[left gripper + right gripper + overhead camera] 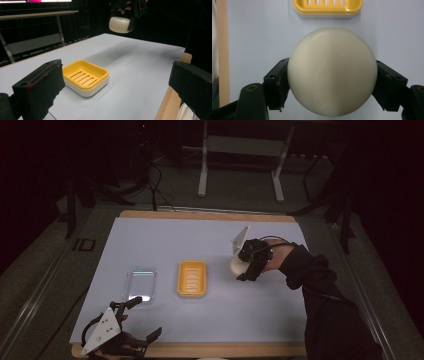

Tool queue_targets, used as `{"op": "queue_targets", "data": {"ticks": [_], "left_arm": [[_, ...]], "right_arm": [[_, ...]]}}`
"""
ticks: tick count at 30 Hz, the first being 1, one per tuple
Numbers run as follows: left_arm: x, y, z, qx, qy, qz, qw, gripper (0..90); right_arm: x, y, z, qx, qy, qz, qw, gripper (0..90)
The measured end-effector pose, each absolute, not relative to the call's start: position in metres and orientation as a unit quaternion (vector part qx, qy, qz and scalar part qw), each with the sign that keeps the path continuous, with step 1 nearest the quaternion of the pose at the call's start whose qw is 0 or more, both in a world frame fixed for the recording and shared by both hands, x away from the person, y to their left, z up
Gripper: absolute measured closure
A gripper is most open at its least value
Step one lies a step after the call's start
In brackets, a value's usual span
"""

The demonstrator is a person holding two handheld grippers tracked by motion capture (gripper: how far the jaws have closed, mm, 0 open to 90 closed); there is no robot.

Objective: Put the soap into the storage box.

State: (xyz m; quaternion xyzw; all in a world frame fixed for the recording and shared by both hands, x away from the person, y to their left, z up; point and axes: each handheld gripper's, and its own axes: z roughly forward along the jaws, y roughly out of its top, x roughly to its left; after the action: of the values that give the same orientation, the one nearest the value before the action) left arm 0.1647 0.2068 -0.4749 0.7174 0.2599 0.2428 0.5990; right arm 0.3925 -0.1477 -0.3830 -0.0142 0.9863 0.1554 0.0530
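- My right gripper (332,100) is clamping the round soap (332,71) above the table (150,240).
- It is hanging beside the yellow dish (191,278).
- My left gripper (117,92) is sitting wide open, holding nothing.

You work in a dim room: in the high view everything around the table (150,240) falls to near black, and only its pale top catches light from overhead. That picture is soft and grainy, and your dark sleeve (320,285) merges with the background. A small glare sits on the clear lid (140,283), and the yellow soap dish (191,279) casts a faint shadow. In the left gripper view the near black pads (40,90) are blurred, and a bright strip glows along the top left edge. In the right gripper view the round cream soap (332,71) is evenly lit and sharp, shading darker toward its lower edge.
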Motion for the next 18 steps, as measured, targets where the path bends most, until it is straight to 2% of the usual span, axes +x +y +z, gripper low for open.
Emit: {"op": "queue_targets", "data": {"ticks": [18], "left_arm": [[0.164,0.207,-0.475,0.714,0.262,0.242,0.602,0.1]], "right_arm": [[0.391,-0.106,-0.39,-0.058,0.982,0.175,0.044,25.0]]}}
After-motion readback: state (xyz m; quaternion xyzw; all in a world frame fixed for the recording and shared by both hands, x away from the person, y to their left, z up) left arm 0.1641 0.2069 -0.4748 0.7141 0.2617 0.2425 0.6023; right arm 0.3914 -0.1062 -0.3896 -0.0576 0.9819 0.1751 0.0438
